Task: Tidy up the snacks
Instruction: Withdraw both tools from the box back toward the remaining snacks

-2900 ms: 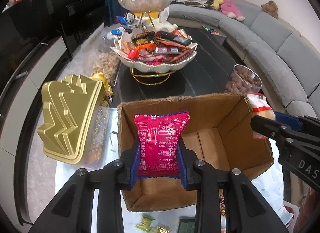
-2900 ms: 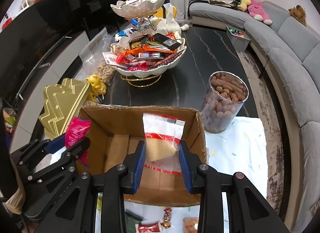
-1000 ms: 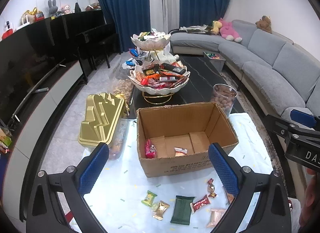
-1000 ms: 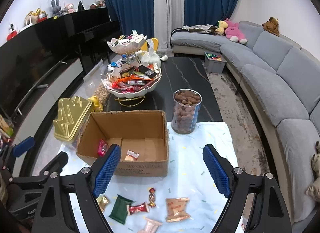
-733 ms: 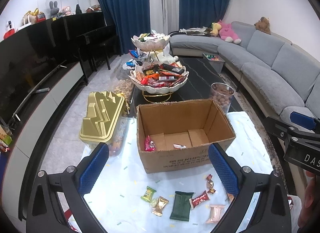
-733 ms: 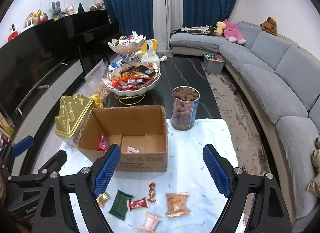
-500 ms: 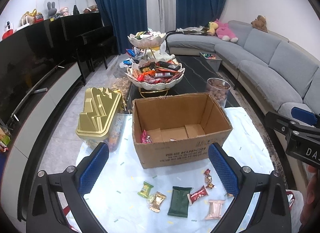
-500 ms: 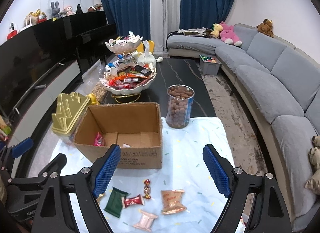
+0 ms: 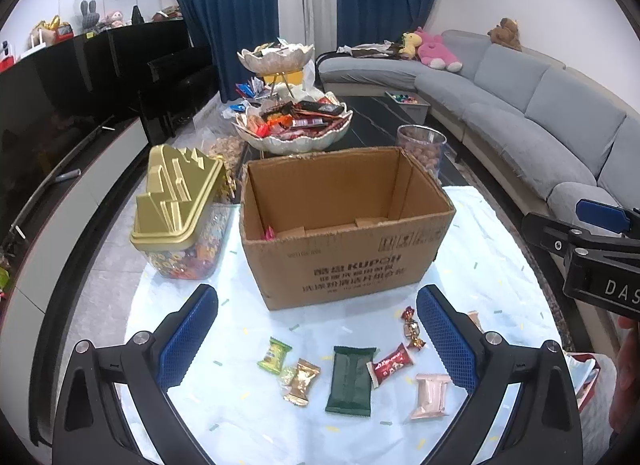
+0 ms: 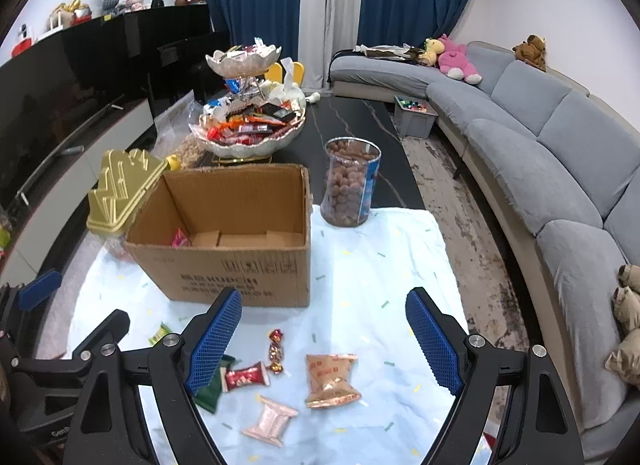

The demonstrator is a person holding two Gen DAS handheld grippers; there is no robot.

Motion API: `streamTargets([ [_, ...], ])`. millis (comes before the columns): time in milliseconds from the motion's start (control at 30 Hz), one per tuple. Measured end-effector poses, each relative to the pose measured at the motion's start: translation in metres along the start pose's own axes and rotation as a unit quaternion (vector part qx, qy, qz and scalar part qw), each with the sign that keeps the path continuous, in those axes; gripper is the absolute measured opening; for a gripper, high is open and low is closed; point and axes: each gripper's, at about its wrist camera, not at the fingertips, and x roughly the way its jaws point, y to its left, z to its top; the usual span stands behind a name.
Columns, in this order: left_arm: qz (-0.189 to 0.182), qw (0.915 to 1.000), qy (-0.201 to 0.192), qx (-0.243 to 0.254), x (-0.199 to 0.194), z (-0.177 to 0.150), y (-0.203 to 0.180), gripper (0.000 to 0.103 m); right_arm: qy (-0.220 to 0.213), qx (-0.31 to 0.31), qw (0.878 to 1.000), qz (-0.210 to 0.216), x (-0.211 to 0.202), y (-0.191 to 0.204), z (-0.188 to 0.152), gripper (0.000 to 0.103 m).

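An open cardboard box (image 9: pixel 348 261) (image 10: pixel 236 265) stands on the pale blue cloth (image 9: pixel 488 265); a pink packet (image 9: pixel 269 232) (image 10: pixel 180 238) lies inside it. Loose snacks lie on the cloth in front: a dark green bar (image 9: pixel 350 379), a red candy (image 9: pixel 389 359) (image 10: pixel 245 376), a pale pink packet (image 9: pixel 430 395) (image 10: pixel 271 420), a green candy (image 9: pixel 274 350), a gold candy (image 9: pixel 302 381) and an orange bag (image 10: pixel 330 379). My left gripper (image 9: pixel 316 337) is open and empty above them. My right gripper (image 10: pixel 322 341) is open and empty too.
A gold-lidded candy jar (image 9: pixel 180 205) stands left of the box. A clear jar of brown balls (image 10: pixel 351 181) stands to its right rear. A tiered snack bowl (image 9: pixel 294 125) sits on the dark table behind. A grey sofa (image 10: pixel 560 153) runs along the right.
Both grippers let go of their packets into the box, opened wide and drew back and down; the loose snacks in front of the box have come into view.
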Motion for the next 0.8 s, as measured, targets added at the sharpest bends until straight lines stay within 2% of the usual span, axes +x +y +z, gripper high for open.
streamTargets([
  [467,-0.004,0.9998,-0.015,0.012,0.013,-0.042,-0.01,0.101,-0.011,-0.008,1.0,-0.011,0.011,-0.002,-0.042,0.085],
  [800,-0.002,0.9997,-0.003,0.025,0.037,-0.071,-0.014,0.101,0.006,-0.014,1.0,-0.015,0.037,-0.001,-0.074,0.085],
])
